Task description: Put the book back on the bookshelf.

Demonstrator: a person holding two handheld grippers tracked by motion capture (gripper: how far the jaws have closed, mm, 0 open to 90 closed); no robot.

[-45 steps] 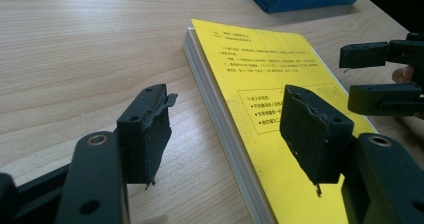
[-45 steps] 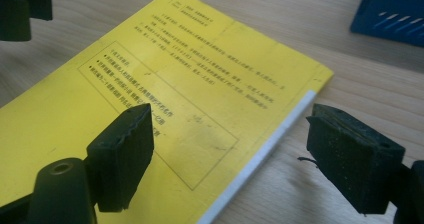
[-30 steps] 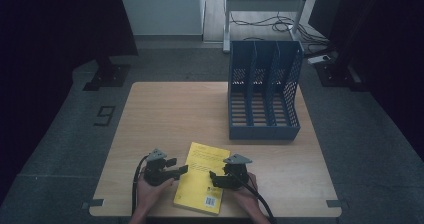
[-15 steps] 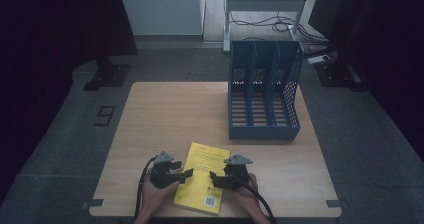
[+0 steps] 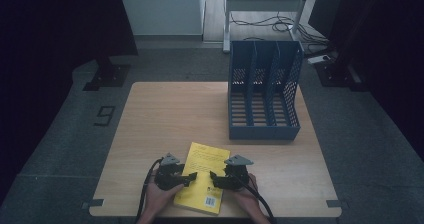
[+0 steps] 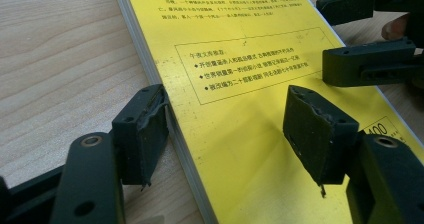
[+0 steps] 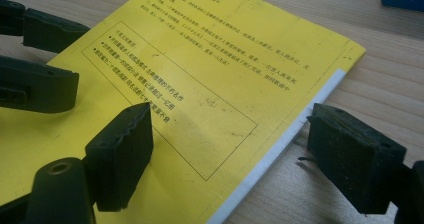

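At the table's [image 5: 150, 114] near edge a yellow book [image 5: 202, 184] lies flat. The left gripper [image 5: 189, 178] and right gripper [image 5: 215, 178], jaws apart, each straddle a long book edge. A blue file rack [image 5: 264, 96] stands toward the far right corner.

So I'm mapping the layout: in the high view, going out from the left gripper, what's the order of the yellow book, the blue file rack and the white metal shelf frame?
1. Yellow paperback book, right beside the left gripper.
2. Blue plastic file rack, on the table's far right.
3. White metal shelf frame, on the floor beyond the table.
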